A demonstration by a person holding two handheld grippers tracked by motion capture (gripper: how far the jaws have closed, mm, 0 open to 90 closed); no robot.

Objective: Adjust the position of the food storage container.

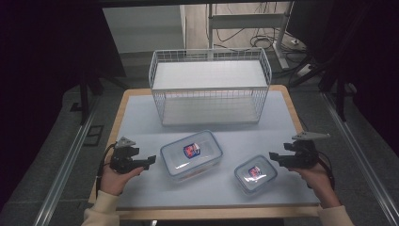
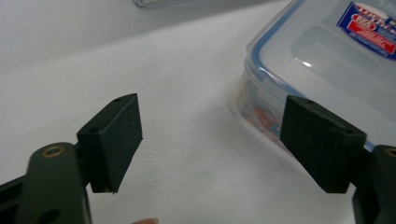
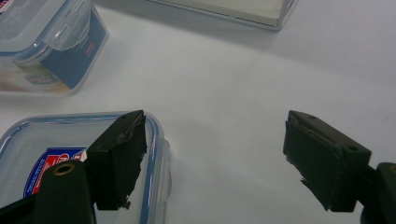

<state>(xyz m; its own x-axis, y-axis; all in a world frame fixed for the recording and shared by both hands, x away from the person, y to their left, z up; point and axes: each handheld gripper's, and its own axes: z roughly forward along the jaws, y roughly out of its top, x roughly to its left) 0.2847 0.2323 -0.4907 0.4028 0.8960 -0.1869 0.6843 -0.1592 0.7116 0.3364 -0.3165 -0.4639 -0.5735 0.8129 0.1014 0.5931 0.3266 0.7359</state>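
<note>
Two clear lidded food boxes with blue seals lie on the white table top. The large box (image 1: 191, 154) (image 2: 327, 60) (image 3: 44, 44) is near the middle; the small box (image 1: 255, 174) (image 3: 42, 163) lies to its right, nearer the front. My left gripper (image 1: 150, 161) (image 2: 212, 140) sits just left of the large box, open, with bare table between its jaws. My right gripper (image 1: 274, 157) (image 3: 215, 154) hovers just right of the small box, open and holding nothing; its left jaw overlaps the small box's lid edge in the right gripper view.
A white wire basket (image 1: 210, 87) stands at the back of the table, open toward the front, and its base edge (image 3: 233, 11) shows in the right gripper view. The table's wooden rim (image 1: 202, 214) runs along the front. Cables and stands lie on the floor behind.
</note>
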